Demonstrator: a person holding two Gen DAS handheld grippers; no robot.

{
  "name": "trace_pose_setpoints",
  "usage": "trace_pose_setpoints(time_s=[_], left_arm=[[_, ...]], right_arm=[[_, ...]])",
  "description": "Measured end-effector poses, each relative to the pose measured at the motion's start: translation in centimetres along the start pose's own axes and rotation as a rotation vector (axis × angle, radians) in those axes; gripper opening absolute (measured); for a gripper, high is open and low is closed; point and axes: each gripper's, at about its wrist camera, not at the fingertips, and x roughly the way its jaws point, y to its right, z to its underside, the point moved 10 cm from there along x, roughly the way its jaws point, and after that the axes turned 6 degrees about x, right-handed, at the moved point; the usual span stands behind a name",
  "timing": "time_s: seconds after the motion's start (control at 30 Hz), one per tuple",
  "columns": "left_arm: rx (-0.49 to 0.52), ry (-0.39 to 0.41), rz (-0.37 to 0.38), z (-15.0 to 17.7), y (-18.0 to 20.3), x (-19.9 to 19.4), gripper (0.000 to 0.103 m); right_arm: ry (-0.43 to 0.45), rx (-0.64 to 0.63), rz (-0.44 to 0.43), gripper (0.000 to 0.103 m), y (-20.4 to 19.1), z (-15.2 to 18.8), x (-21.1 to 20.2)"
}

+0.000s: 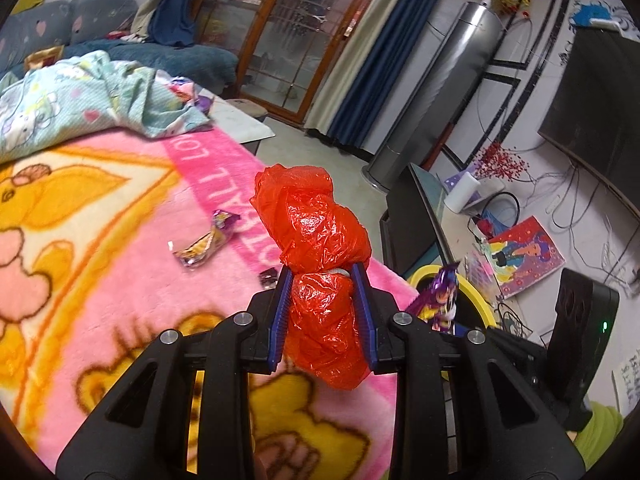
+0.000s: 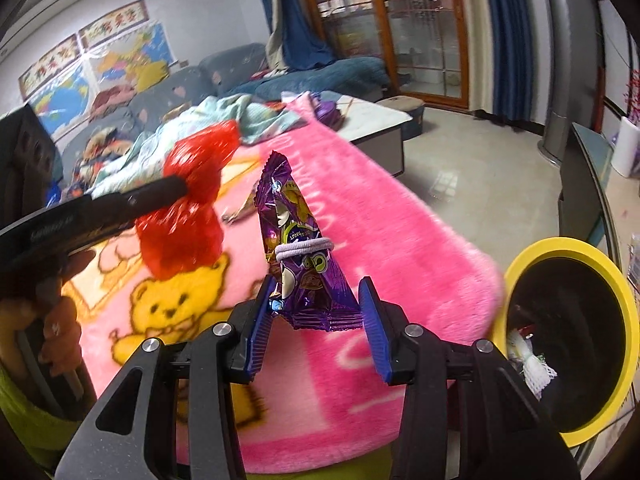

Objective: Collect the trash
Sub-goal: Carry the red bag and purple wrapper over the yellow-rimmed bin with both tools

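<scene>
Beyond the pink plush blanket [image 2: 380,240], the yellow-rimmed black bin [image 2: 560,248] sits nearest my right tongs [image 2: 316,304], which pinch an upright purple foil wrapper [image 2: 296,232], while my left tongs [image 1: 324,304] clamp a crumpled red plastic bag [image 1: 316,232].

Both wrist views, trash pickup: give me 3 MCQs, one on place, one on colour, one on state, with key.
1. Where is the bin relative to the blanket in the right wrist view?
A. right of it
B. on top of it
C. left of it

2. What colour is the bin's rim?
A. blue
B. yellow
C. white

3. What is the left gripper doing?
A. open and empty
B. clamped on a red plastic bag
C. holding a bottle

Key: 1 A, the bin stands past the blanket's right edge. 2 B, the rim is plainly yellow. 3 B, both fingers press into the bag.
</scene>
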Motion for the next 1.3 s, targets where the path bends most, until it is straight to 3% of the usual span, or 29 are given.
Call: trace_pose_setpoints(time_s=[0.73, 1.3], left_arm=[[0.148, -0.026, 0.077, 0.4, 7.5, 2.4, 0.023], [0.266, -0.061, 0.149, 1.9, 13.9, 5.2, 0.023]], right_arm=[[0.118, 0.190, 0.102, 0.040, 8.6, -3.4, -3.2], [0.180, 0.338, 0.191, 0.040, 15.8, -3.6, -5.5]])
